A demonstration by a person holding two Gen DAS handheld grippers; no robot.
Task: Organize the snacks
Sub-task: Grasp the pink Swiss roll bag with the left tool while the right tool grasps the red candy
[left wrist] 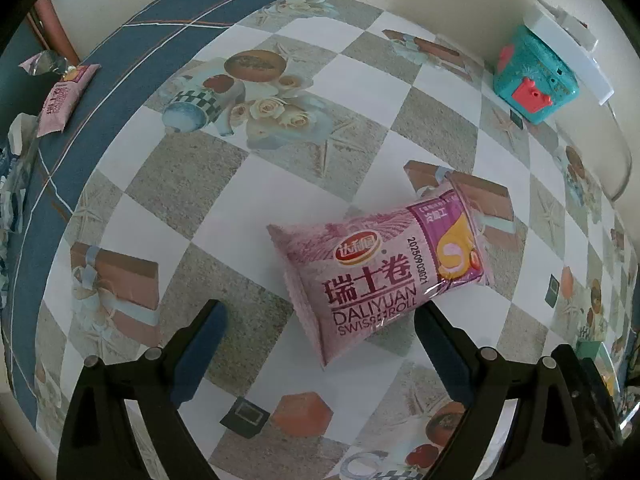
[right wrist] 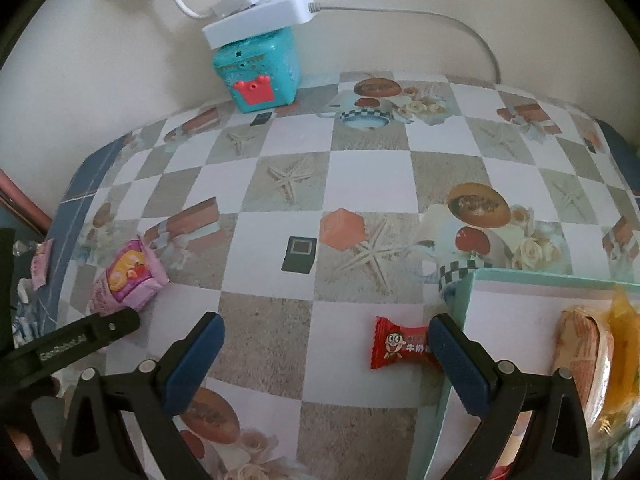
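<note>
A pink Swiss roll packet (left wrist: 384, 272) lies on the checked tablecloth, just ahead of my open left gripper (left wrist: 320, 316), closer to its right finger. It also shows in the right wrist view (right wrist: 126, 280) at the left, with the left gripper's finger (right wrist: 92, 334) beside it. My right gripper (right wrist: 326, 330) is open and empty above the table; a red milk candy (right wrist: 398, 342) lies next to its right finger. A light box (right wrist: 516, 308) at the right holds wrapped snacks (right wrist: 588, 356). A second pink packet (left wrist: 66, 98) lies far left.
A teal toy box (right wrist: 260, 76) with a white power strip (right wrist: 256, 20) on top stands by the back wall; it shows in the left wrist view (left wrist: 534, 72) too. Crumpled wrappers (left wrist: 16, 168) lie at the table's left edge.
</note>
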